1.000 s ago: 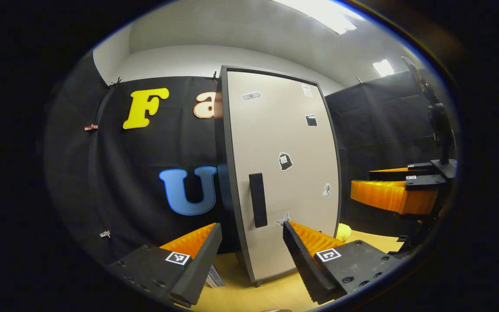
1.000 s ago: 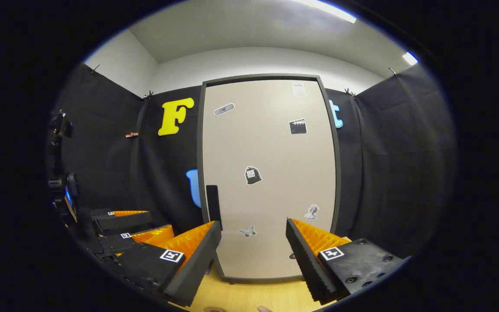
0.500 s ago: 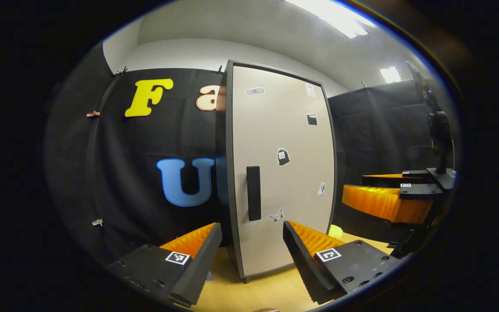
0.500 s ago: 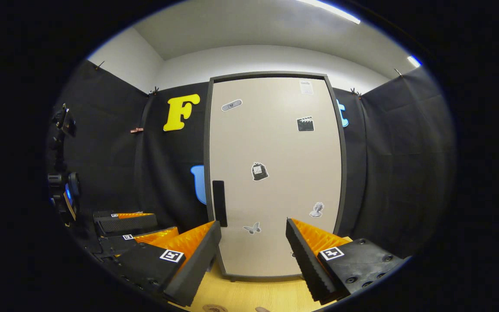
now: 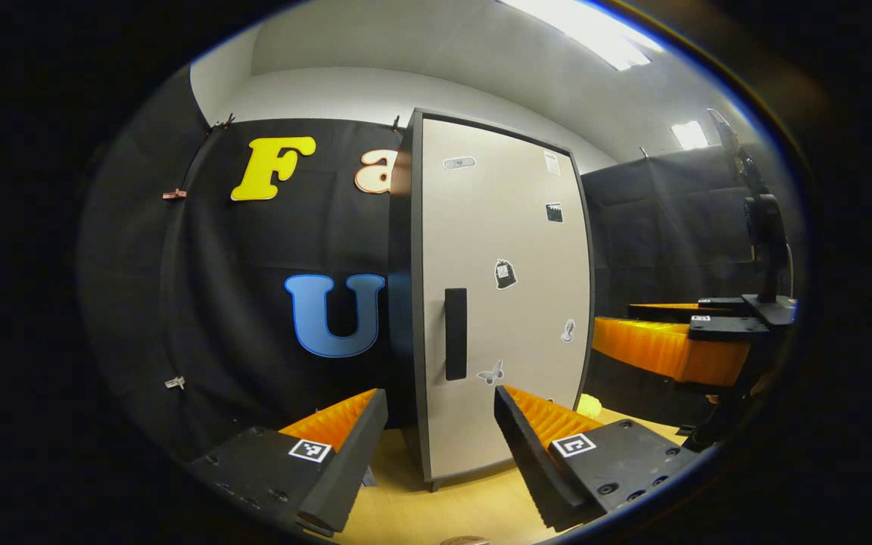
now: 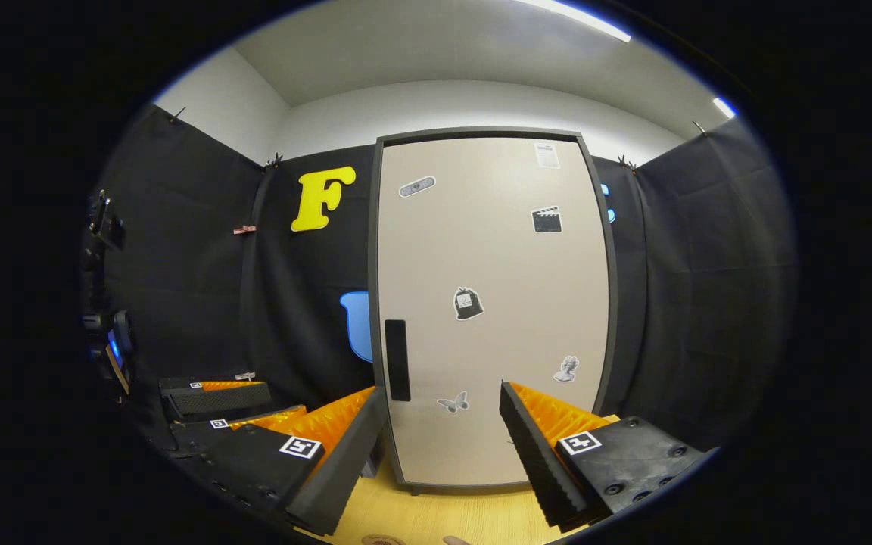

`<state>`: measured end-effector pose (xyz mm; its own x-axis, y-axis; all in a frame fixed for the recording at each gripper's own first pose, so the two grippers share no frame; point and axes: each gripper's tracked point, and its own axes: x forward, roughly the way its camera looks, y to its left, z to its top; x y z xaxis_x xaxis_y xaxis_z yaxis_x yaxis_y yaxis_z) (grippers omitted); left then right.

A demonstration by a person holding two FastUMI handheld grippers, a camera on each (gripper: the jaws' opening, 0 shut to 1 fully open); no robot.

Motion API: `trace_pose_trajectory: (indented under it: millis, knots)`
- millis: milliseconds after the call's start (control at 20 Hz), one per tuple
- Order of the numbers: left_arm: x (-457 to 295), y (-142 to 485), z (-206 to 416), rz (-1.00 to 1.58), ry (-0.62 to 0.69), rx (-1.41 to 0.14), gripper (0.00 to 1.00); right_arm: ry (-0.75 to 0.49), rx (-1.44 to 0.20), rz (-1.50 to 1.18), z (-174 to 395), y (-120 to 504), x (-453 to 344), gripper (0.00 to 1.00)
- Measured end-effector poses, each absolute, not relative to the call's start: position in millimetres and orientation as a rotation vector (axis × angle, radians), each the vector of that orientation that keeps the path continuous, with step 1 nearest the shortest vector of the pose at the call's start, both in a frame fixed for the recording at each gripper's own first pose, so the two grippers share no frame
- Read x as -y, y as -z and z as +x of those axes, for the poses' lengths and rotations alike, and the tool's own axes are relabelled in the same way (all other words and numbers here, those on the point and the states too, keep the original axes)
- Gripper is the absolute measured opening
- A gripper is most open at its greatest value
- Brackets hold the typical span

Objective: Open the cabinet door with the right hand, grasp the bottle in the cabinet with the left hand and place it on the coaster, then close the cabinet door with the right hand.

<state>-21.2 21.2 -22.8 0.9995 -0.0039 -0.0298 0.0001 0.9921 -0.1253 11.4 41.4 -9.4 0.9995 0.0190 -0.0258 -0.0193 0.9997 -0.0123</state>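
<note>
At the back of the wooden table (image 6: pixel 436 522), your cabinet (image 6: pixel 490 306) stands upright with its door (image 6: pixel 512 257) shut, so the bottle is hidden behind it and you cannot say where inside it sits. Nothing I can call the coaster is clear; a small round shape at the table's near edge is too cut off to name.

What the opening turns on is the dark handle (image 6: pixel 397 360). It is a narrow bar with its long axis vertical, set by the door's left edge at about mid-height. From your right gripper (image 6: pixel 443 428) it lies ahead, up and a little to the left, just above the tip of the left finger. I judge the hinges to be on the far, right edge, so the pull should come toward you and swing rightward.

Your right gripper is spread wide with nothing between its fingers, apart from the door. Your left gripper (image 5: pixel 440 431) is likewise wide open and empty, held off to the cabinet's left; from there the handle (image 5: pixel 456 334) sits ahead and above. I cannot tell which gripper is nearer the handle, but the task gives the door to your right. Seen from the left, your right gripper (image 5: pixel 671 344) hovers off the cabinet's right side.
</note>
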Motion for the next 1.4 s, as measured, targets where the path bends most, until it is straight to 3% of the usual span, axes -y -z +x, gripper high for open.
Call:
trace_pose_trajectory:
  millis: [600,1050,1250,1400]
  knots:
    - [-62.7,40.5,-44.0,-0.094,-0.005,-0.048,0.90,-0.059,-0.055,-0.052,90.4,39.6,-98.7,0.98]
    - [-98.5,64.5,-41.9,-0.132,-0.032,-0.086,0.90,0.020,-0.070,-0.113,168.0,76.0,-109.7,0.95]
    - [-109.6,73.3,-40.6,-0.132,-0.047,-0.097,0.90,0.059,-0.070,-0.109,185.9,84.7,-105.2,0.89]
    - [-113.1,78.4,-39.6,-0.145,-0.045,-0.109,0.90,0.107,-0.048,-0.094,195.2,81.6,-97.0,0.74]
